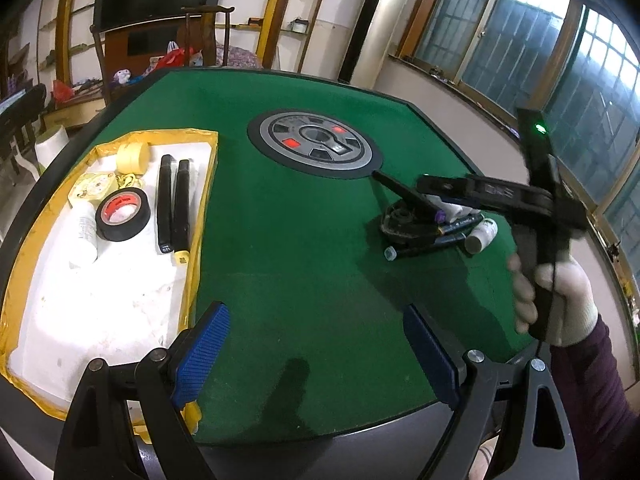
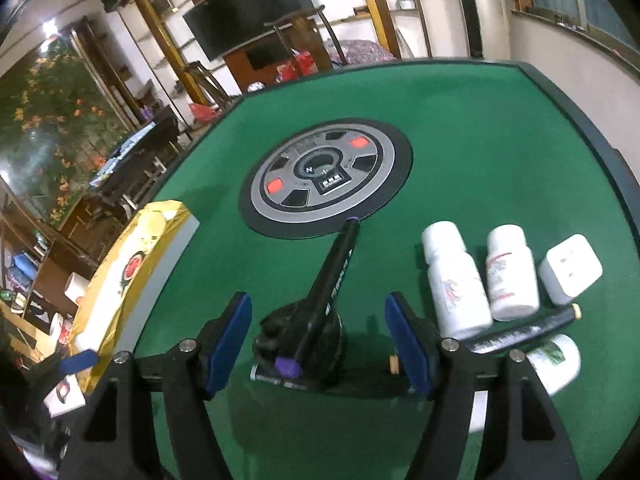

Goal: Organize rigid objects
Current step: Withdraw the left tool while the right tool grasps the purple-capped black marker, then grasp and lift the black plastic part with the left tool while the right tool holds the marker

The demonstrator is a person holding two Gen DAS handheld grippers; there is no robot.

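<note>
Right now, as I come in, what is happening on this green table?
A person sorts small items into a white tray at the table's left edge; it already holds tape rolls, markers and a bottle. The right tongs stand open around a black marker leaning on a dark tape roll, not yet gripping it. White bottles wait beside them. The left tongs hover open and empty near the tray.

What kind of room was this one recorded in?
Probably a home living room: a green felt mahjong table with a central control dial, a wall-mounted television, and a tall standing air conditioner.
</note>
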